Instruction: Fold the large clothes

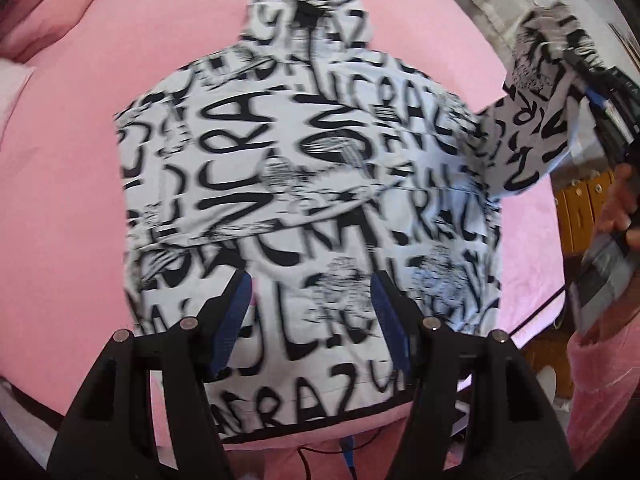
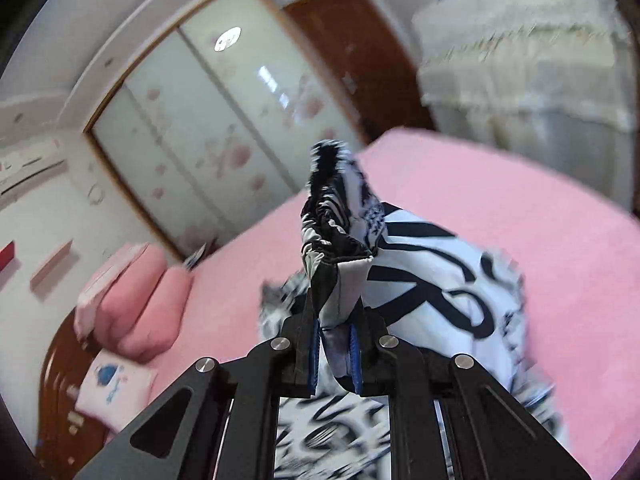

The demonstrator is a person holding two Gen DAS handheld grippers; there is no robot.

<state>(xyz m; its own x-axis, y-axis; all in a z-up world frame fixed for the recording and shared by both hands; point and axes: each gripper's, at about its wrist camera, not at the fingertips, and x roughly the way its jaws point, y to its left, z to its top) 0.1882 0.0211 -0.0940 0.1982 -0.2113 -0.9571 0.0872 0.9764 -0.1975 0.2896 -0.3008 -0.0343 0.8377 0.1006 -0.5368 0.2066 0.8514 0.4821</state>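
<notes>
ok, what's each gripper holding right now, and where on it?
Right gripper pinches the printed jacket by its sleeve cuff. Left gripper is open above the jacket, holding nothing.

— Left gripper [image 1: 312, 312]? 
— Low in the left wrist frame, pointing steeply down, jaws apart, blue pads [image 1: 232, 320] bare, gripping nothing.
— Right gripper [image 2: 334, 354]? 
— Bottom centre of the right wrist frame, jaws nearly together, pads pinching the jacket sleeve [image 2: 340, 256], cuff standing up past the fingertips.
— Visible from the other side too? 
— Yes: upper right of the left wrist frame, tilted, sleeve hanging from it. Just below, at the right edge, a hand [image 1: 618, 204] wrapped round the handle, pink sleeve [image 1: 600, 364] under it.
</notes>
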